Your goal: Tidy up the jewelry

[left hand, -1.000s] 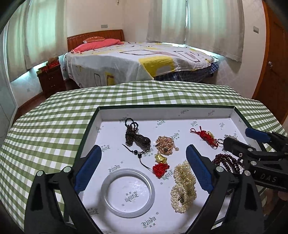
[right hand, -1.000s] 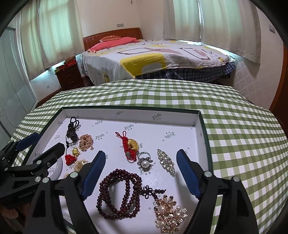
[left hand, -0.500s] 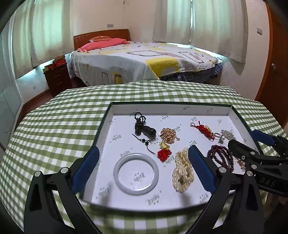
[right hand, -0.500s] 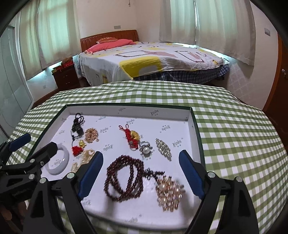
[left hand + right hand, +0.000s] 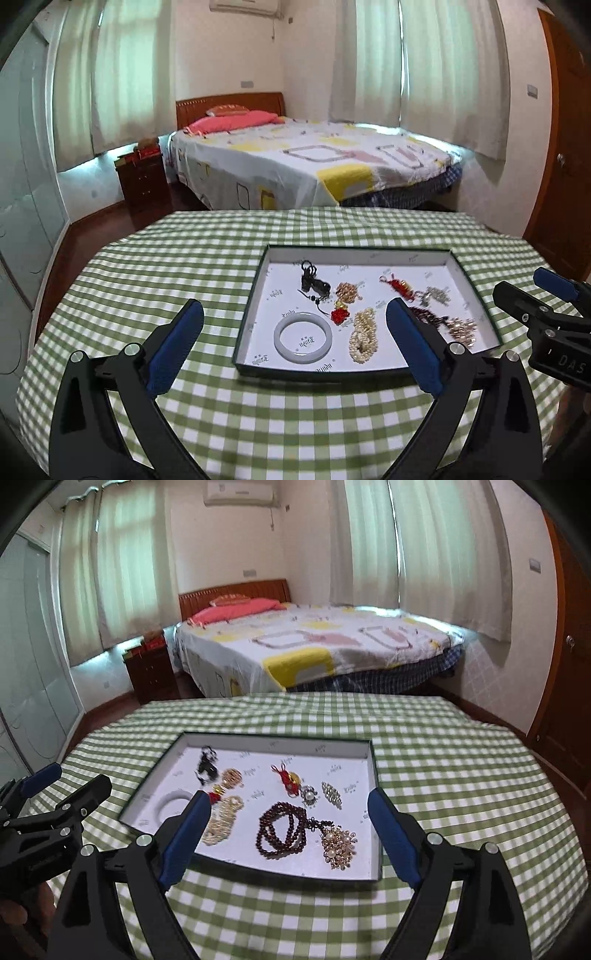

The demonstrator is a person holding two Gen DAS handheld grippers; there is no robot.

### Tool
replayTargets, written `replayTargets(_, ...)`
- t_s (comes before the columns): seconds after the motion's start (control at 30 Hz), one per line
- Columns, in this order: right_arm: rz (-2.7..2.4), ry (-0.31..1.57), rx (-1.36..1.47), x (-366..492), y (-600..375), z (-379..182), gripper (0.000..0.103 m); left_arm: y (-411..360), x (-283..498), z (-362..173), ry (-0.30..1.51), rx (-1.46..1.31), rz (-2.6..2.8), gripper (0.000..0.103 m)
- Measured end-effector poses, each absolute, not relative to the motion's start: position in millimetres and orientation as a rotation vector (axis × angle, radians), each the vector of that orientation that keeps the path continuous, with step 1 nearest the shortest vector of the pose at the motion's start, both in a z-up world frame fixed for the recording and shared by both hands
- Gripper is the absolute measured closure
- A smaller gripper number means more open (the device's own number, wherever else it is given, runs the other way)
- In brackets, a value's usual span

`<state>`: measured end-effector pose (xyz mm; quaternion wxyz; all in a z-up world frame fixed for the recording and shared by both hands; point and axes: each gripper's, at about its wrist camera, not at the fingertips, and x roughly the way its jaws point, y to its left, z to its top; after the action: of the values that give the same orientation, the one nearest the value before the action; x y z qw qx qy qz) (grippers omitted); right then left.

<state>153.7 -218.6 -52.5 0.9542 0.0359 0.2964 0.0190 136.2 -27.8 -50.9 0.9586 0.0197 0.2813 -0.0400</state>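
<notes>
1. Jewelry lies spread in a shallow white-lined tray (image 5: 469, 280) on the bench (image 5: 184, 258), which wears a green checked cloth.
2. Change: both tools have pulled back and up from the tray; a second ago their tips hung over the pieces, now the whole tray shows ahead of them. This suggests a pause between steps, or a finished arrangement.
3. Left tool (image 5: 295, 334): wide open, nothing between its tips, near the tray's near-left corner.
4. Right tool (image 5: 290, 821): its jaws have just been opening and stand wide, with nothing held.
5. Tray: long axis runs left to right across the bench.
6. White bangle (image 5: 303, 337): flat, near left in the tray.
7. Pearl strand (image 5: 364, 334): bunched just right of the bangle, long axis near to far.
8. Dark bead string (image 5: 282, 829): looped at near right, its tassel trailing right toward a gold pearl brooch (image 5: 338, 845).
9. Red knot charm (image 5: 286, 777): far centre, pointing far-left.
10. Black cord pendant (image 5: 314, 282): far left.
</notes>
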Motion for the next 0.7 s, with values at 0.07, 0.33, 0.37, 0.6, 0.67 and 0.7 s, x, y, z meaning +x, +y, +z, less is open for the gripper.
replayTargets(0.07, 0.045, 0.582, 0.071, 142, -218, -43, 0.019, -25, 122, -40, 0.548, 0.037, -0.082, 0.006)
replayTargets(0.33, 0.049, 0.513, 0.047, 95, -214, -13, 0.019, -18, 76, -13, 0.492, 0.034, -0.070, 0.004)
replayTargets(0.37, 0.050, 0.509, 0.046, 91, -214, -11, 0.019, -17, 71, -9, 0.489, 0.033, -0.072, 0.004)
replayTargets(0.6, 0.059, 0.474, 0.038, 64, -209, 1, 0.018, -10, 40, 7, 0.446, 0.029, -0.061, 0.004)
replayTargets(0.67, 0.061, 0.462, 0.037, 57, -208, 3, 0.018, -9, 34, 10, 0.438, 0.022, -0.064, 0.004)
replayTargets(0.7, 0.062, 0.458, 0.036, 54, -207, 4, 0.018, -9, 32, 11, 0.436, 0.020, -0.066, 0.004)
